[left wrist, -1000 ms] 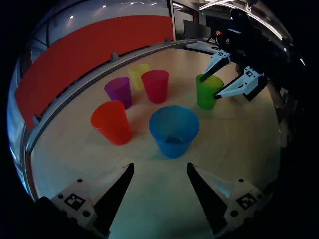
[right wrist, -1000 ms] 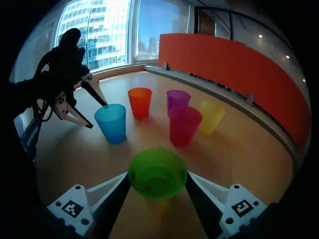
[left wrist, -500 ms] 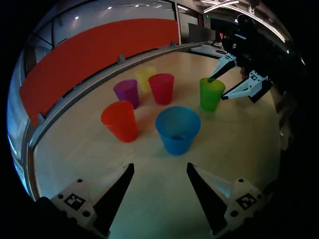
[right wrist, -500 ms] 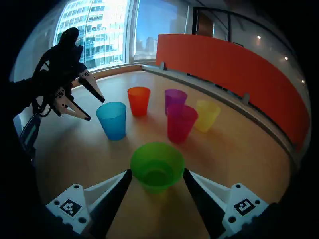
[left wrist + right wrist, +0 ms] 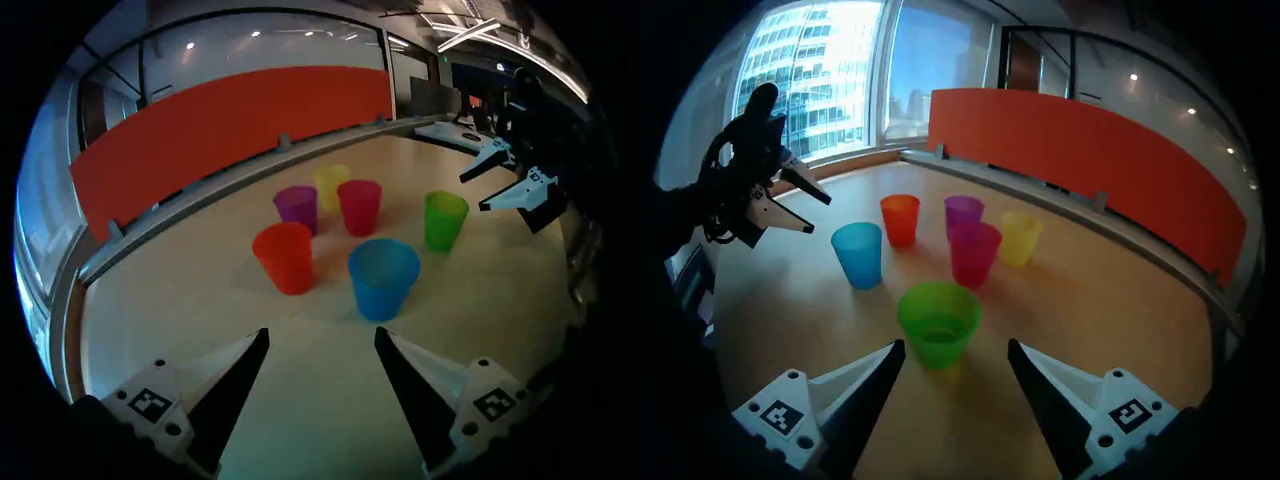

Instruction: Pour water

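Note:
Several coloured plastic cups stand upright on the wooden table. My left gripper (image 5: 320, 332) is open, with the blue cup (image 5: 384, 276) a short way ahead of its fingertips. In the right gripper view the green cup (image 5: 938, 322) stands just beyond my open right gripper (image 5: 954, 344), apart from both fingers. The orange cup (image 5: 900, 218), purple cup (image 5: 963, 210), magenta cup (image 5: 974, 252) and yellow cup (image 5: 1019, 237) are grouped behind. From the left gripper view, the right gripper (image 5: 472, 194) hangs open to the right of the green cup (image 5: 445, 218). The left gripper (image 5: 821, 216) shows left of the blue cup (image 5: 858, 254).
A red partition (image 5: 232, 120) with a grey rail runs along the table's far edge. Large windows (image 5: 824, 72) stand behind the left gripper. Bare wooden tabletop (image 5: 1104, 320) lies around the cups.
Both grippers have drawn back from the cups. The right gripper's fingers, which stood against the green cup's sides, are now clear of it, and the cup stands on the table.

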Available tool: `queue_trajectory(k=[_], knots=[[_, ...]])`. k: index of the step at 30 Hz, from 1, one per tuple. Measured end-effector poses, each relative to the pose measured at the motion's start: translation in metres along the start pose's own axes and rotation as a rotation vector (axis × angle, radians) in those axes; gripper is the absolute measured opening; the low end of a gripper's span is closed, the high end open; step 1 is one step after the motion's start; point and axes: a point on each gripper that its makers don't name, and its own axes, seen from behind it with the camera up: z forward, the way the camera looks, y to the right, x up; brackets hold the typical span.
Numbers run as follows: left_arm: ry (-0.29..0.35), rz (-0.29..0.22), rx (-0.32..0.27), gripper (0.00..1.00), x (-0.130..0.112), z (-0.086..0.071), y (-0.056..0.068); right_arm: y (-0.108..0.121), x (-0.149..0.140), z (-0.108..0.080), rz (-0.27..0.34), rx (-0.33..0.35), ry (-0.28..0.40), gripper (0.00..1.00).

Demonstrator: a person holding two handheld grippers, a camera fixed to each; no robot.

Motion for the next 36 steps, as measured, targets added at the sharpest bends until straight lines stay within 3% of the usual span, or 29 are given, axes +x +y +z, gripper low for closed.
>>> queue_trajectory(k=[9, 14, 21, 36], knots=[[0.167, -0.074, 0.155, 0.98, 0.031, -0.025, -0.030, 0.012, 0.016, -0.025, 0.056, -0.097, 0.096, 1.00], [0.228, -0.099, 0.217, 0.98, 0.034, -0.032, -0.041, 0.017, 0.019, -0.033, 0.097, -0.139, 0.138, 1.00], [0.261, -0.128, 0.258, 0.98, 0.035, -0.033, -0.049, 0.028, 0.028, -0.041, 0.142, -0.204, 0.194, 1.00], [0.454, -0.215, 0.417, 0.98, 0.062, -0.062, -0.066, 0.075, 0.046, -0.062, 0.206, -0.444, 0.344, 1.00]])
